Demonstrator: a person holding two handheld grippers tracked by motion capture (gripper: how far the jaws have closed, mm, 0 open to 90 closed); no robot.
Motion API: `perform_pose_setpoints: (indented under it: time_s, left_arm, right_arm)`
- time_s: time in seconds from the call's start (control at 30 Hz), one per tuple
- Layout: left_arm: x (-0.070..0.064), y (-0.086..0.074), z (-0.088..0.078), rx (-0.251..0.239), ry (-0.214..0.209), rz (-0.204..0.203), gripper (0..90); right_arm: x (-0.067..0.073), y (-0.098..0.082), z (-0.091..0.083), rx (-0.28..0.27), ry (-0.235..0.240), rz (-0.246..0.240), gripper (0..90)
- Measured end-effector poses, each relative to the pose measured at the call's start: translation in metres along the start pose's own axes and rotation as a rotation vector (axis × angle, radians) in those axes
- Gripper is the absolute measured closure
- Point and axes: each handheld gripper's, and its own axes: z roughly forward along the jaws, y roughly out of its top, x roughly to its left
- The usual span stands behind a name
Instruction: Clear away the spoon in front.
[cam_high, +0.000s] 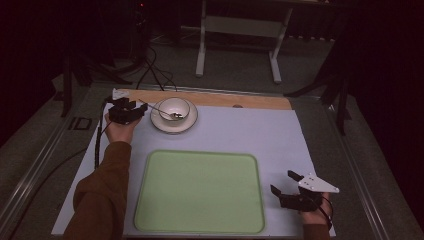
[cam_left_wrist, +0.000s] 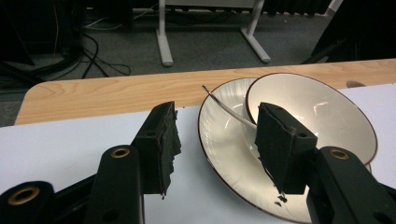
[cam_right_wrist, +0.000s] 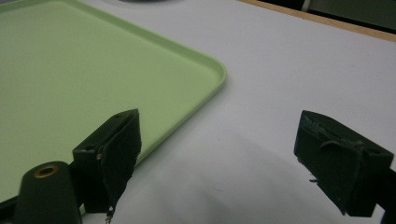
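**Left gripper closes in on the saucer rim**

High view: a dim room with a white stand behind a table (cam_high: 280, 135) under a pale sheet. A green tray (cam_high: 200, 192) lies at six o'clock; a white bowl (cam_high: 173, 107) on a saucer (cam_high: 192, 121), a spoon (cam_high: 165, 113) in it, sits at eleven o'clock. The left gripper (cam_high: 141, 109) is just at the saucer's nine o'clock; the right gripper (cam_high: 284, 183) rests at four o'clock, spread wide.

Left gripper view: the jaws stand fairly wide and straddle the saucer's (cam_left_wrist: 224, 154) near rim without pressing it. Bowl (cam_left_wrist: 317, 116) and saucer are glossy cream with a thin brown edge, likely ceramic: stiff, slick, breakable, moderately heavy. The rim is the best purchase; the loose spoon (cam_left_wrist: 229, 109) may slide.

Right gripper view: wide, empty jaws beside the tray's (cam_right_wrist: 93, 70) corner.
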Motion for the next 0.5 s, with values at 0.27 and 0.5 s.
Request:
perform_pose_setpoints:
  time_s: [0.27,0.5]
  left_arm:
    - [-0.004,0.0,0.015,-0.021,-0.018,-0.041,52.2]
    - [-0.008,0.002,0.012,-0.03,-0.048,-0.081,72.3]
  right_arm:
    - [0.006,0.0,0.002,0.018,0.015,-0.022,14.6]
    - [0.004,-0.001,0.001,0.018,0.004,-0.012,14.6]
